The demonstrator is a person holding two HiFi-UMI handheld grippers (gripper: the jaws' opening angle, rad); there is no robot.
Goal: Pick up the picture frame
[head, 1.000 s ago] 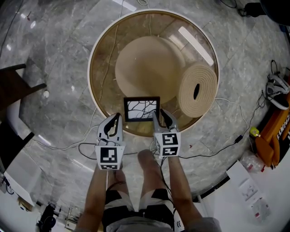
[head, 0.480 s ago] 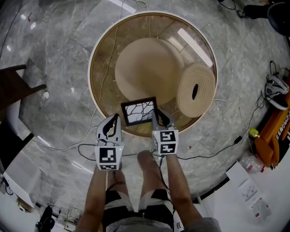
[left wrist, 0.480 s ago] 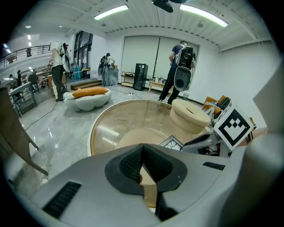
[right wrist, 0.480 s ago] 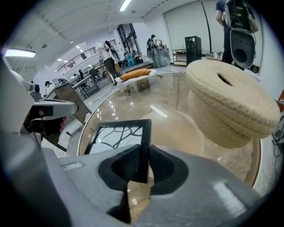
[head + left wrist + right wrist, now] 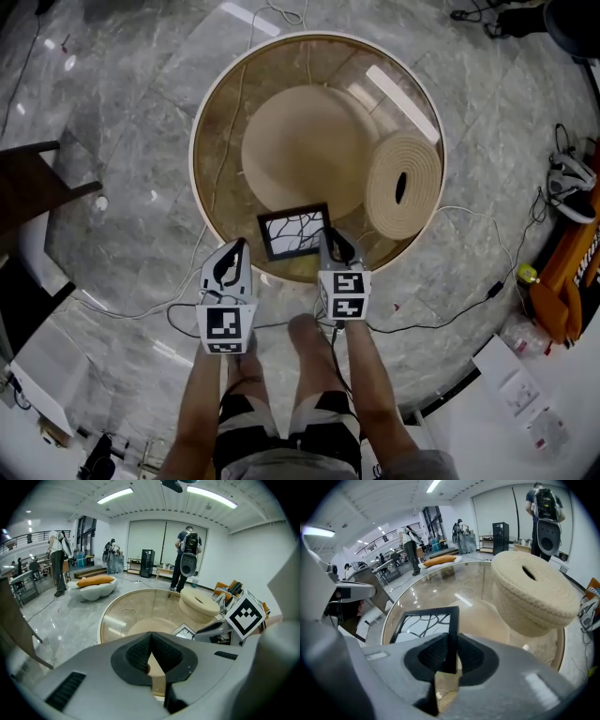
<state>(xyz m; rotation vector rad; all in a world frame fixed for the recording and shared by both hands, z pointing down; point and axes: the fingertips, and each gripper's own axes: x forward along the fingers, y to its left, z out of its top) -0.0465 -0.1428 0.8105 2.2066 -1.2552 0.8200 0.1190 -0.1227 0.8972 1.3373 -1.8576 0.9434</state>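
A black picture frame (image 5: 293,232) with a branch-pattern print lies slightly askew near the front rim of the round glass table (image 5: 199,159). My right gripper (image 5: 330,240) has the frame's right edge (image 5: 452,634) between its pads. The jaws are closing, and the pads press on that edge. Left of the frame, my left gripper (image 5: 234,249) hangs by the table's front rim, shut, with nothing between its pads (image 5: 140,651). The left gripper view shows the frame (image 5: 184,631) and the right gripper's marker cube (image 5: 244,613) off to the right.
A thick cream woven ring (image 5: 403,186) stands on the glass at the right, close behind the frame (image 5: 529,592). A tan round base (image 5: 305,141) shows under the glass. Cables (image 5: 441,319) trail over the marble floor. A dark chair (image 5: 37,178) stands at left.
The right gripper's jaws have narrowed onto the frame's right edge, and the frame has turned slightly askew. The left gripper has stayed in place.
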